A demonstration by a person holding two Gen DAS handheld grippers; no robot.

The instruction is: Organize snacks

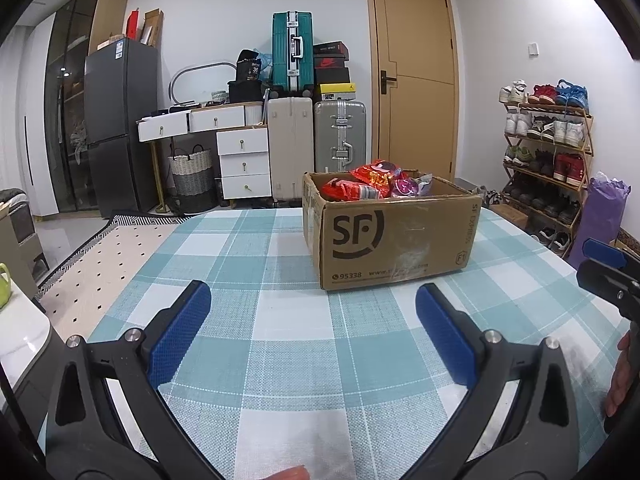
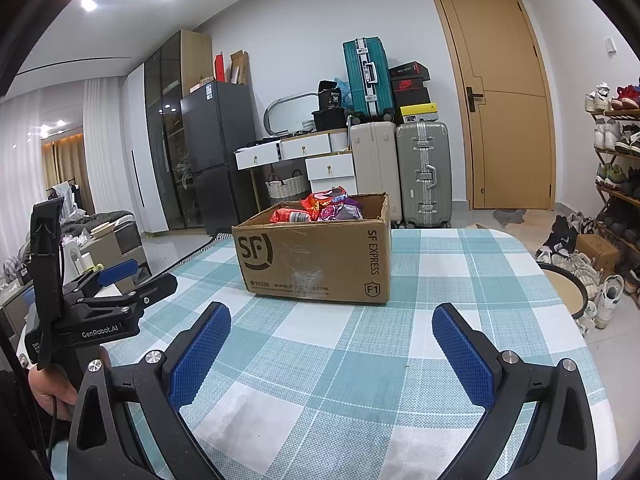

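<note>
A brown SF cardboard box (image 1: 396,236) stands on the checked tablecloth (image 1: 280,340), open at the top, holding red and purple snack packets (image 1: 372,184). It also shows in the right wrist view (image 2: 316,256), with the snack packets (image 2: 320,210) inside. My left gripper (image 1: 314,300) is open and empty, a short way in front of the box. My right gripper (image 2: 332,322) is open and empty, also in front of the box. The left gripper appears at the left of the right wrist view (image 2: 132,276); the right gripper shows at the right edge of the left wrist view (image 1: 600,262).
Suitcases (image 1: 316,136), a white drawer unit (image 1: 244,160), a dark fridge (image 1: 120,120) and a wooden door (image 1: 416,76) stand behind the table. A shoe rack (image 1: 548,144) is at the right. A round stool (image 2: 564,288) sits beside the table's right edge.
</note>
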